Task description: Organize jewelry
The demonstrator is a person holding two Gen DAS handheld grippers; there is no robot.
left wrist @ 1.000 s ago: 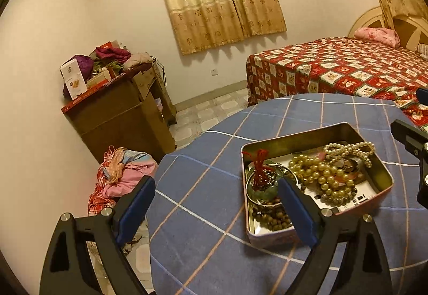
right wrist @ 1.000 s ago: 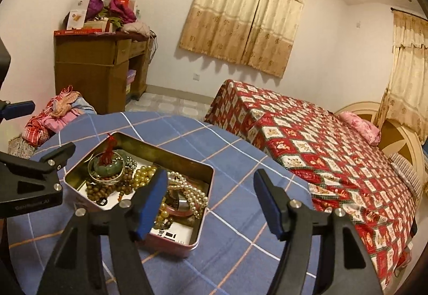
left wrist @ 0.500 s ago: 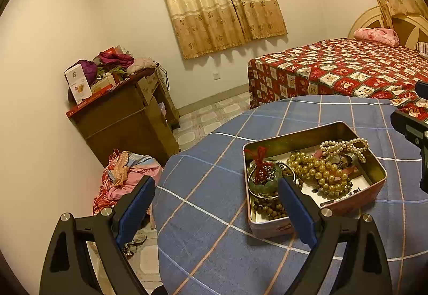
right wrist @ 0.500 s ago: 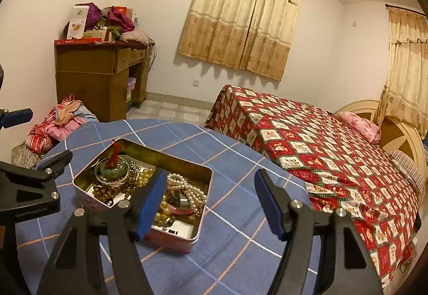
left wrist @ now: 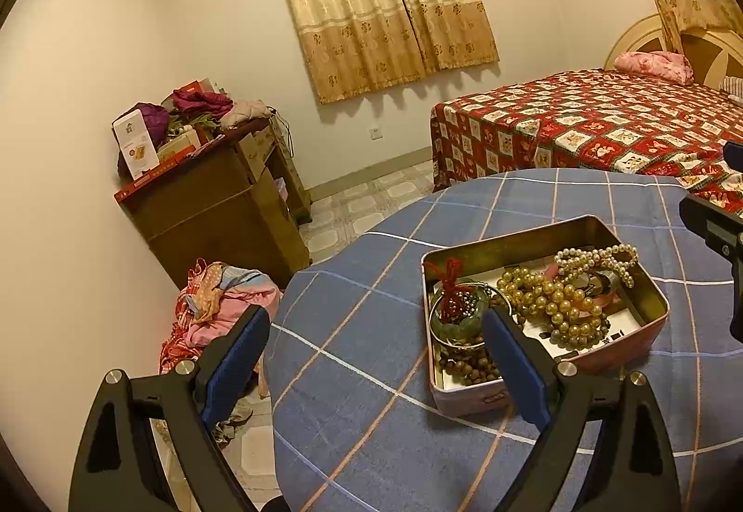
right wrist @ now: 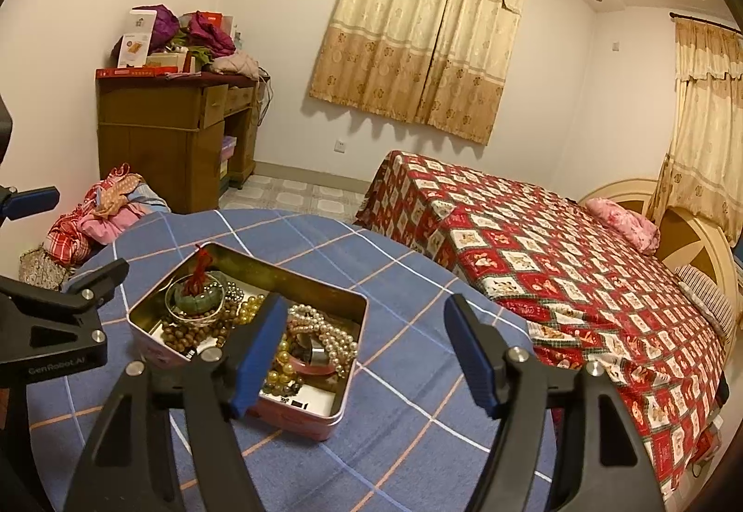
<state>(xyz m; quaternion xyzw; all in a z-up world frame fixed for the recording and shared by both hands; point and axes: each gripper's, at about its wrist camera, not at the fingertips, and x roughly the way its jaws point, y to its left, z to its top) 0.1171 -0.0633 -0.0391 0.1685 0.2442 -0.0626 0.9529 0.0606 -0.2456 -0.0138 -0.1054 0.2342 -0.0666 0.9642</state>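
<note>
Both the left gripper (left wrist: 374, 354) and right gripper (right wrist: 364, 344) hover wide and empty, the jewelry (left wrist: 552, 303) heaped in the open tin (left wrist: 469, 400) just ahead between them: start or finish, can't tell.

An open pink metal tin (left wrist: 469, 398) with a golden inside lies flat on the table (left wrist: 353, 372), near the table's middle, with no lid on it. Inside, at its left end in the left wrist view, a green bangle (left wrist: 457, 317) with a red tassel (left wrist: 448, 282) sits inside a thin metal bangle. In front of it lie brown wooden beads (left wrist: 464, 365). In the middle there is a heap of golden pearl beads (left wrist: 552, 303). At the far right end a white pearl string (left wrist: 599, 259) rests partly against the tin's wall, over a pink bangle (right wrist: 306, 365).
</note>
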